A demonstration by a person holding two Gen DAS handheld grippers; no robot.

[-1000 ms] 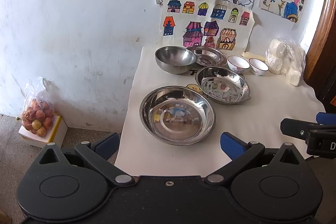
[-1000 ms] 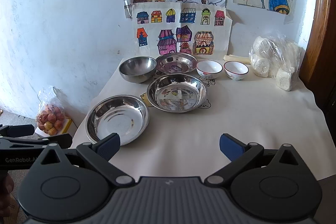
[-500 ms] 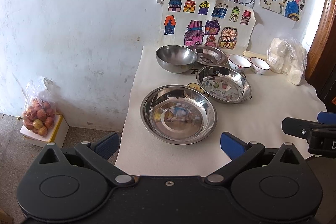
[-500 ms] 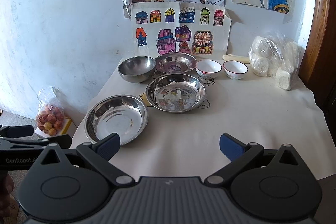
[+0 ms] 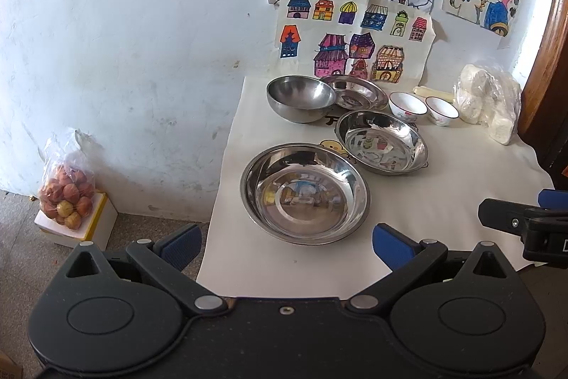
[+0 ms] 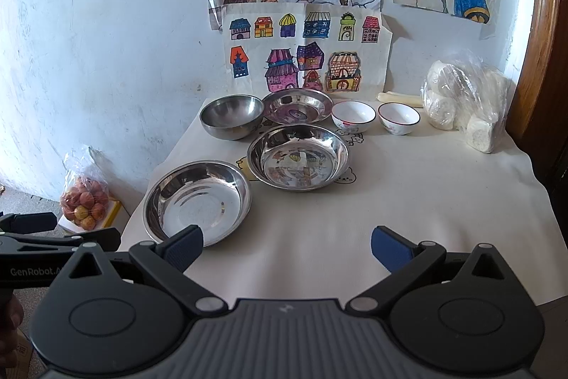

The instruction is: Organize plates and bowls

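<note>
big steel plate [image 5: 305,194] just ahead of open left gripper [image 5: 285,242].

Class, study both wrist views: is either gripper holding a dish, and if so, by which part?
Nothing is held. The left gripper and right gripper are both open and empty, short of the nearest steel plate, which lies untouched on the table.

Scuffed white wall [image 6: 106,41] carries coloured drawings [image 6: 305,52]; grey floor [image 5: 21,237] lies below; wooden door frame [image 6: 539,59] flanks the cloth-covered desk [image 6: 426,201].
</note>
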